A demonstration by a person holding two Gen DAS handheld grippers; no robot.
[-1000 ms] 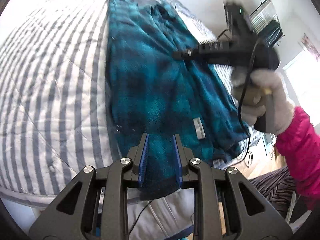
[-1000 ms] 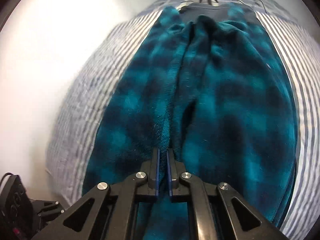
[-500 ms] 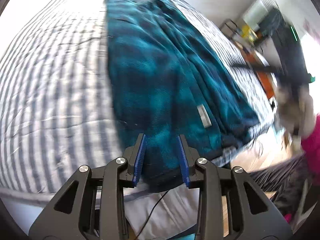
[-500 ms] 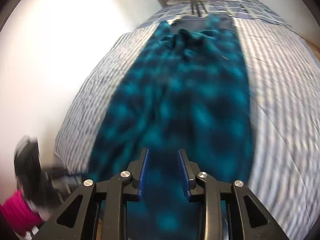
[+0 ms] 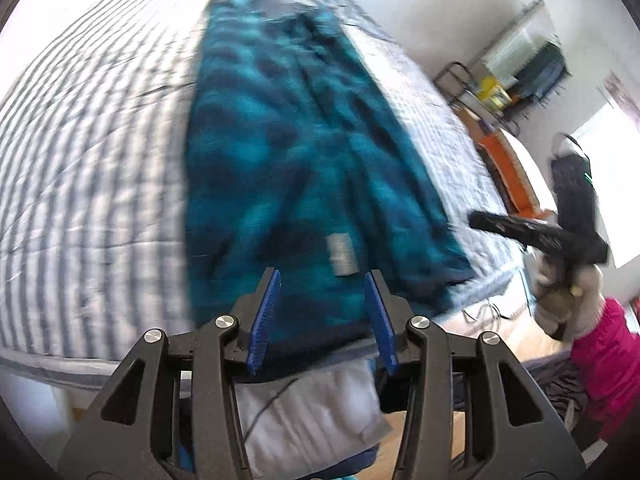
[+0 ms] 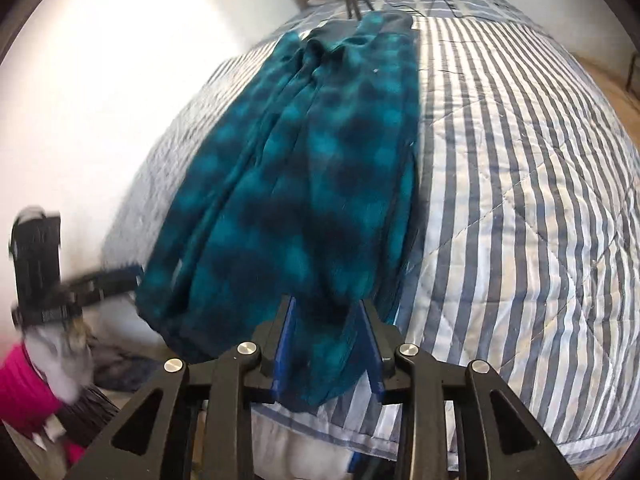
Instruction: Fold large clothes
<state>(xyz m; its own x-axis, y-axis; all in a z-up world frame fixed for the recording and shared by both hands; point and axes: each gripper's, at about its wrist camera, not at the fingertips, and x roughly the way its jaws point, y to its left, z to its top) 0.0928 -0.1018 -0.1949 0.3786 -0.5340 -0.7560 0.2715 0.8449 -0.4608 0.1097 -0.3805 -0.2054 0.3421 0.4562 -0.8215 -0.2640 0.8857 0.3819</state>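
Teal plaid fleece garment (image 5: 288,168) lies lengthwise on the striped quilt (image 5: 88,168) of the bed, near hem hanging a bit over the edge. Left hand-held gripper (image 5: 322,316) jaws apart & opening, hem between them, not pinched. Right hand-held gripper (image 6: 326,344) same: apart, opening, fabric between, no clamp. Best bet imo: pinch both hem corners evenly, lift together, carry toward the far end w/o dragging. No containers w/ contents I can make out.
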